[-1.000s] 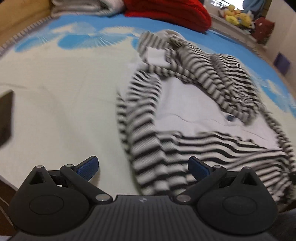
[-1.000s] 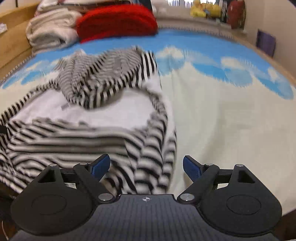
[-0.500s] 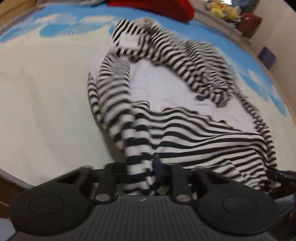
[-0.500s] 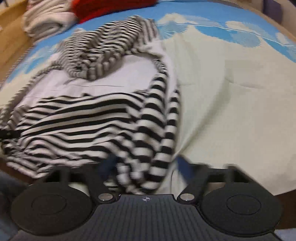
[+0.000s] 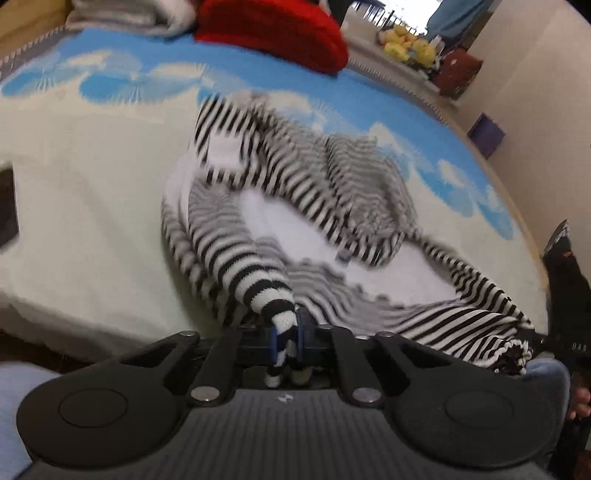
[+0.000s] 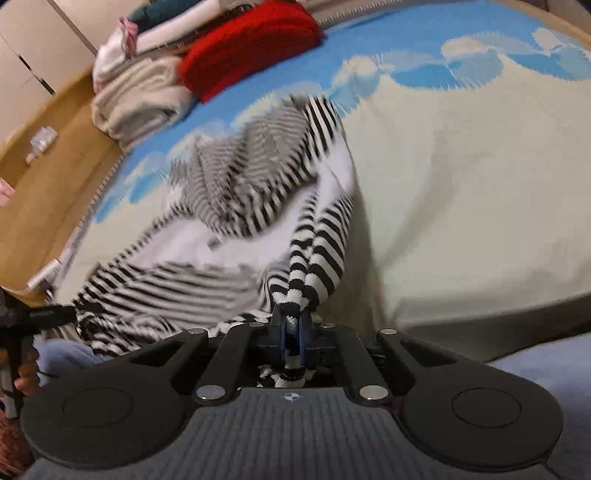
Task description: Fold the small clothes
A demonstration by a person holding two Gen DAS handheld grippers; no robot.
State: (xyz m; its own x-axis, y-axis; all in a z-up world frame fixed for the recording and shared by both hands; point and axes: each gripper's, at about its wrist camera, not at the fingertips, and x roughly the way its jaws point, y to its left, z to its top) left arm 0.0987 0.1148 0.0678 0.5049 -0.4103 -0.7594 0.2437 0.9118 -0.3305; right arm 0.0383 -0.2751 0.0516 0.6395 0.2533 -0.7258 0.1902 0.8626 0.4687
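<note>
Apparently both claws, left claw (image 5: 284, 341) and right claw (image 6: 291, 341), on striped garment (image 5: 332, 206).

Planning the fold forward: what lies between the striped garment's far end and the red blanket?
In the left wrist view, only bare blue-and-white bedspread lies between the striped garment and the red blanket. The right wrist view shows the same.

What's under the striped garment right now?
The striped garment lies on the cream and blue bedspread, its near corners pinched in the left tool and right tool. Anything beneath its middle is covered.
</note>
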